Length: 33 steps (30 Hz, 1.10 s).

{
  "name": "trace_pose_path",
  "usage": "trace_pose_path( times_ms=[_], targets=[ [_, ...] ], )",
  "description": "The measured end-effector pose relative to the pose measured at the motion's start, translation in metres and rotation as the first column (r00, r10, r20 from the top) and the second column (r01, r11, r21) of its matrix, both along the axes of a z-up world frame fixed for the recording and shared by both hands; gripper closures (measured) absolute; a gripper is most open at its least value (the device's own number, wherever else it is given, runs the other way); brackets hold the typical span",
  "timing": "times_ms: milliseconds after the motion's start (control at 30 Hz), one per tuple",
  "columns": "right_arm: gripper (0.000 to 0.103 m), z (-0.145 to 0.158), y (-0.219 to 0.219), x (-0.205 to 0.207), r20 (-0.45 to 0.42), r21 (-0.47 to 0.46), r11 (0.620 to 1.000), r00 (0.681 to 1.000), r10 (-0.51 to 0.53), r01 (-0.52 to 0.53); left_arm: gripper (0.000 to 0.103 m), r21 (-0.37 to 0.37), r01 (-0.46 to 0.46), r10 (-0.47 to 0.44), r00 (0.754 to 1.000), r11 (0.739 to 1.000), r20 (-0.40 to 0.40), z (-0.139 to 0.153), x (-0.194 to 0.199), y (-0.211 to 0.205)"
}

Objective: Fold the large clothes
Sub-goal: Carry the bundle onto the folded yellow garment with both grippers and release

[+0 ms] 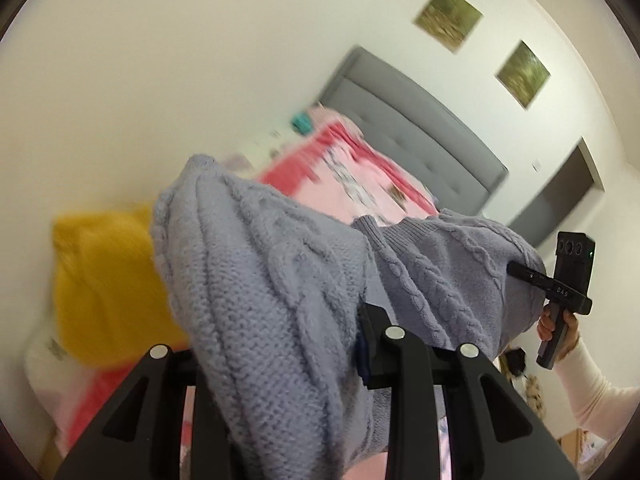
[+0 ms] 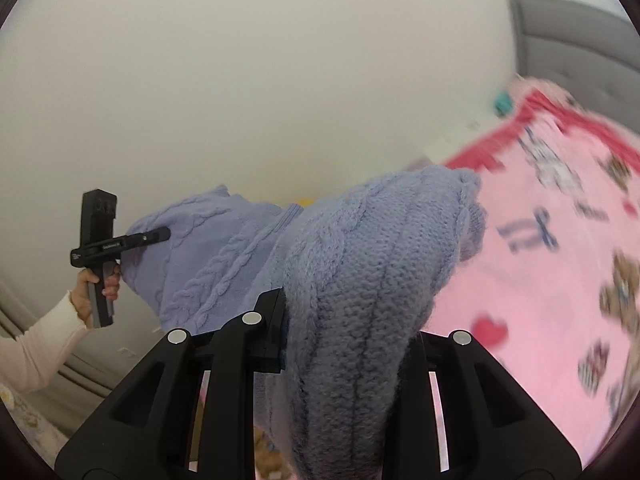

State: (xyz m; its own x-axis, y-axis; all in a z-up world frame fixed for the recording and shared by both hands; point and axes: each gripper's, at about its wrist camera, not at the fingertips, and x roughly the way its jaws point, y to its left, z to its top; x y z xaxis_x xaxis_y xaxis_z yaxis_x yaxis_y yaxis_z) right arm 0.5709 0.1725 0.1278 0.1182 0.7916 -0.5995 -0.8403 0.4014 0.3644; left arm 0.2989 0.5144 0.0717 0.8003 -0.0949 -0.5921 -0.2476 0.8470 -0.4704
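The left gripper (image 1: 280, 344) had its jaws clenched on a bunched fold of the lavender cable-knit sweater (image 1: 256, 280), and the right gripper (image 2: 344, 320) gripped another fold of it the same way. The one sweater hung stretched between the two, lifted above the bed (image 2: 540, 280) with its pink printed blanket (image 1: 360, 184). The left wrist view alone showed a yellow cushion (image 1: 104, 280) beside the sweater, two framed pictures (image 1: 448, 18) on the wall and a dark doorway (image 1: 560, 196). Both views caught the grey headboard (image 1: 416, 128) and a small teal object (image 2: 503, 102), blurred. Each view showed the opposite gripper held in a hand (image 2: 90, 284) with a cream sleeve (image 1: 592, 396).
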Motion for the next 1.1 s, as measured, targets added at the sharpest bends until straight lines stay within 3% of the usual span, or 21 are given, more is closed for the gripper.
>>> trace_pose_path(
  times_ms=[167, 300, 400, 467, 500, 600, 633, 733, 800, 967, 1100],
  targets=[
    [0.082, 0.018, 0.108, 0.031, 0.048, 0.023, 1.0, 0.999, -0.003, 0.002, 0.072, 0.032, -0.045, 0.045, 0.999, 0.998, 0.02, 0.011, 0.017, 0.09],
    [0.082, 0.006, 0.179, 0.059, 0.072, 0.019, 1.0, 0.997, -0.021, 0.02, 0.072, 0.077, -0.077, 0.074, 0.996, 0.994, 0.04, 0.006, 0.024, 0.164],
    [0.082, -0.029, 0.224, 0.083, 0.043, 0.003, 0.999, 0.998, -0.047, 0.047, 0.072, 0.075, -0.108, 0.105, 0.994, 0.991, 0.043, -0.018, 0.017, 0.202],
    [0.082, -0.065, 0.249, 0.099, 0.016, -0.048, 0.997, 0.998, -0.067, 0.068, 0.072, 0.035, -0.118, 0.117, 0.993, 0.992, 0.022, -0.058, 0.013, 0.218],
    [0.082, -0.098, 0.26, 0.108, -0.024, -0.099, 0.991, 0.996, -0.088, 0.085, 0.072, 0.012, -0.12, 0.12, 0.993, 0.993, 0.004, -0.074, 0.011, 0.222],
    [0.081, -0.167, 0.27, 0.118, -0.071, -0.225, 0.968, 0.989, -0.13, 0.111, 0.072, -0.019, -0.106, 0.104, 0.99, 0.994, -0.092, -0.136, 0.006, 0.215],
    [0.081, -0.189, 0.267, 0.121, -0.088, -0.265, 0.956, 0.984, -0.157, 0.129, 0.072, -0.064, -0.124, 0.118, 0.988, 0.99, -0.097, -0.156, -0.002, 0.21],
    [0.081, -0.223, 0.233, 0.132, -0.184, -0.255, 0.945, 0.95, -0.253, 0.203, 0.072, -0.208, -0.195, 0.192, 0.981, 0.959, -0.03, -0.184, -0.03, 0.209],
    [0.081, -0.228, 0.22, 0.132, -0.208, -0.229, 0.95, 0.943, -0.259, 0.211, 0.072, -0.231, -0.219, 0.217, 0.976, 0.948, -0.034, -0.192, -0.037, 0.205],
    [0.08, -0.202, 0.23, 0.121, -0.148, -0.225, 0.964, 0.973, -0.176, 0.14, 0.071, -0.185, -0.221, 0.221, 0.975, 0.958, -0.022, -0.182, -0.026, 0.199],
    [0.078, -0.226, 0.242, 0.136, -0.164, -0.313, 0.943, 0.971, -0.174, 0.116, 0.066, -0.151, -0.284, 0.262, 0.953, 0.947, -0.153, -0.21, -0.021, 0.216]
  ],
)
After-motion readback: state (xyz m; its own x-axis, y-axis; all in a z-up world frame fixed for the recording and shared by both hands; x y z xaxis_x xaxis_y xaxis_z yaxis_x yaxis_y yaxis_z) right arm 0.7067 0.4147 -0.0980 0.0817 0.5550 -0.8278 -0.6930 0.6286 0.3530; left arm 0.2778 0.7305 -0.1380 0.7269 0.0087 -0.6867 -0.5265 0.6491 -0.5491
